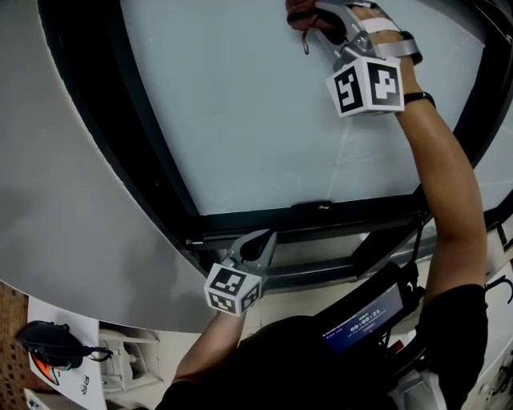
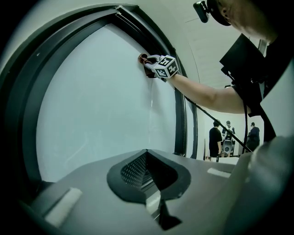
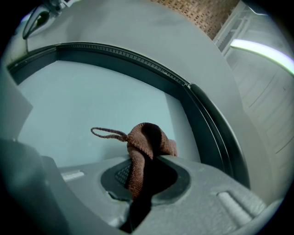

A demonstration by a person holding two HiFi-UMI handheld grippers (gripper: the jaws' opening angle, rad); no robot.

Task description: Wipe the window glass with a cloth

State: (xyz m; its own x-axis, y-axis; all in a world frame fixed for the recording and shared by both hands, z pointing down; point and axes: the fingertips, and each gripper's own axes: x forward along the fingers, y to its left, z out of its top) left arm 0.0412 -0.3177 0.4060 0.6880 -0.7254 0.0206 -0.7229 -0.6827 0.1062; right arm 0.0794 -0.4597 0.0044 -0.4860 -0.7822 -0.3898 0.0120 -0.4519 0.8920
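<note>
Right gripper (image 3: 151, 158) clamps a brown knitted cloth (image 3: 144, 137), its loop trailing toward nine o'clock on the pale window glass (image 3: 69, 101). Only the head view places the left gripper (image 1: 268, 236), jaws together and empty, at six o'clock.

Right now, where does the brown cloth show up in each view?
Head view: brown cloth at the top edge, right of centre.
Left gripper view: small, upper middle, beside the dark window frame.
Right gripper view: centre, bunched up.
Shared landmark: that dark window frame.

cloth (image 1: 300, 16) high on glass (image 1: 240, 120) | left gripper (image 1: 261, 239) below window frame (image 1: 321, 220)
</note>
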